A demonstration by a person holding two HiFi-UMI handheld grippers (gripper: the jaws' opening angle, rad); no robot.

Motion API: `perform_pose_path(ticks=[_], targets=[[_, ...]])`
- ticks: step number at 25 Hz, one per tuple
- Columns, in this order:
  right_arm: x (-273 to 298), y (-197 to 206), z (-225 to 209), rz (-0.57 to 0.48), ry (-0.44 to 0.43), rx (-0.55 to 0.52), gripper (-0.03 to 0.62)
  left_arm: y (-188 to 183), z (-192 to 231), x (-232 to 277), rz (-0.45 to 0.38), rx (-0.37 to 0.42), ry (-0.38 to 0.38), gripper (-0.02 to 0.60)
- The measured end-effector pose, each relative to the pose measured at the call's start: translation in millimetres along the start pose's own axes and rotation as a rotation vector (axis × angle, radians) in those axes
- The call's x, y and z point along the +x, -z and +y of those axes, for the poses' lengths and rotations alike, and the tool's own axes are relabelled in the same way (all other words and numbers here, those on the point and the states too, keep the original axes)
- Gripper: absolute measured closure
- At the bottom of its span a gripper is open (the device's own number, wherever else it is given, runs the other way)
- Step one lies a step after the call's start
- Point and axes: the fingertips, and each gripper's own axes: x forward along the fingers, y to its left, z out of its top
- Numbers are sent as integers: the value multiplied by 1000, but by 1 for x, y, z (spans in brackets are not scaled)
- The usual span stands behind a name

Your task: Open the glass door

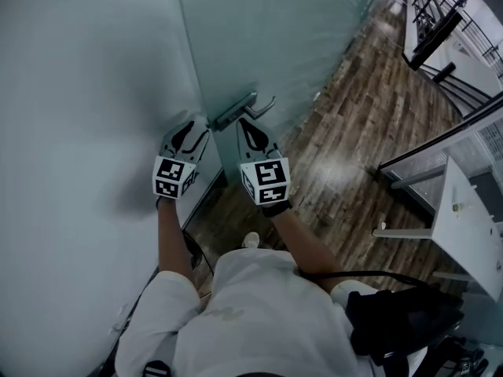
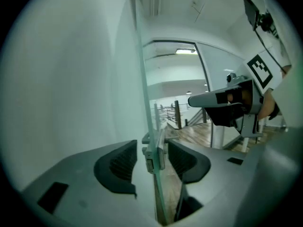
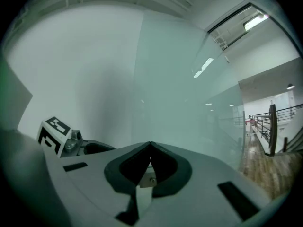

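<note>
Dark wood-plank floor (image 1: pixel 354 124) is seen on the right of the head view, with glare patches on it. A black railing (image 1: pixel 440 22) is seen at top right. A white table (image 1: pixel 471 218) on metal legs is set at the right edge; a small dark item on top is too small to tell. A dark-framed glass partition (image 1: pixel 440 136) runs just above it. A black bag (image 1: pixel 405 320) lies at lower right, with a black cable (image 1: pixel 354 273) beside it. A plain pale wall (image 1: pixel 71 93) fills the left. A lit ceiling strip light (image 3: pixel 255 21) is seen in the right gripper view, and a second ceiling light (image 2: pixel 185 51) in the left gripper view.
</note>
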Motion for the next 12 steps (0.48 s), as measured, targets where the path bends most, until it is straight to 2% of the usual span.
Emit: perform_pose_path(ticks=[1, 2, 5, 8, 9, 12], targets=[[-3, 1, -8, 4, 18, 0, 591, 1, -2, 11, 17, 6, 48, 373], [-7, 2, -16, 8, 38, 1, 591, 0, 0, 19, 21, 10, 68, 340], [-22, 3, -40, 14, 96, 12, 591, -14, 3, 32, -9, 35, 76, 341], [-35, 5, -64, 14, 150, 27, 591, -26, -7, 41, -35, 54, 114, 342], [-39, 6, -71, 14, 166, 32, 591, -27, -10, 44, -34, 53, 118, 366], [-52, 7, -86, 8, 201, 47, 591, -26, -9, 47, -18, -9, 68, 513]])
